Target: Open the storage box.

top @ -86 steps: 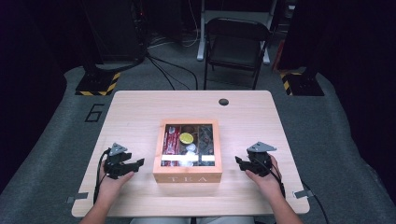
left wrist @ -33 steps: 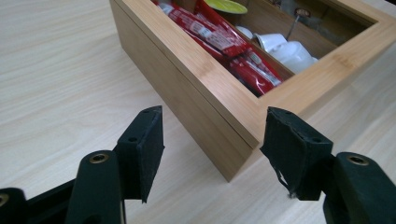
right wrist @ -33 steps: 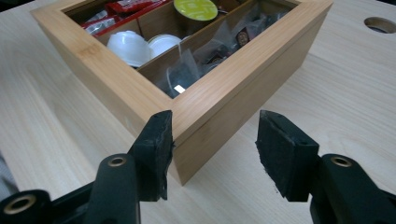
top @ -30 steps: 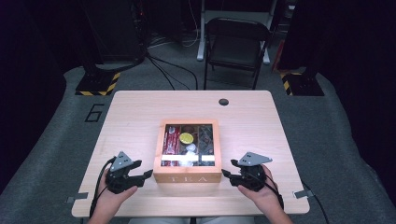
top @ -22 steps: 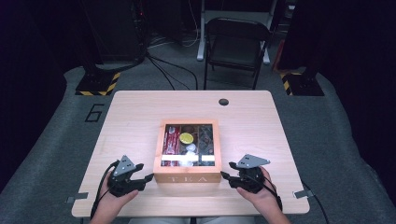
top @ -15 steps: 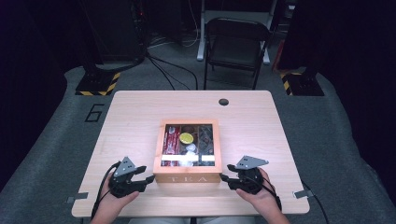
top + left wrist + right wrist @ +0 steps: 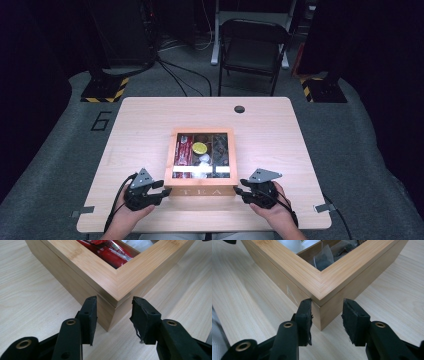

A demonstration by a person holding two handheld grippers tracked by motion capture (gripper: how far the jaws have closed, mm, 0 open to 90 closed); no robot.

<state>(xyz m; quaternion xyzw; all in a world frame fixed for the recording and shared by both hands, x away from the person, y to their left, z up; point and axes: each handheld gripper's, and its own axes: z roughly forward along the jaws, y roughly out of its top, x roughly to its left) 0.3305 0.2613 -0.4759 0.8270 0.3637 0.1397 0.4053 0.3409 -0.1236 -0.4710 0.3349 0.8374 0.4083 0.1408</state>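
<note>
Now, looking at a square wooden tea box (image 7: 202,191), standing flat on the pale worktop (image 7: 150,125), in the middle from side to side and nearer to the person's edge. Showing light bamboo walls, a wide frame on top with mitred corners, and the letters TEA on the front face. Carrying a thin seam just under the frame. Keeping red packets (image 7: 110,250) in the left compartment, a round yellow thing (image 7: 199,148) in the middle one and dark sachets (image 7: 324,261) toward the right. Reflecting a white strip of light near the front of the top.

Straddling the near left corner with the left tongs (image 7: 163,188), the jaws having just been closing: one pad right at the side wall, the other a little apart from the front, so not gripping. Straddling the near right corner likewise with the right tongs (image 7: 239,186), also just closing, one pad at the front face, the other apart from the side wall, not clamping.
</note>
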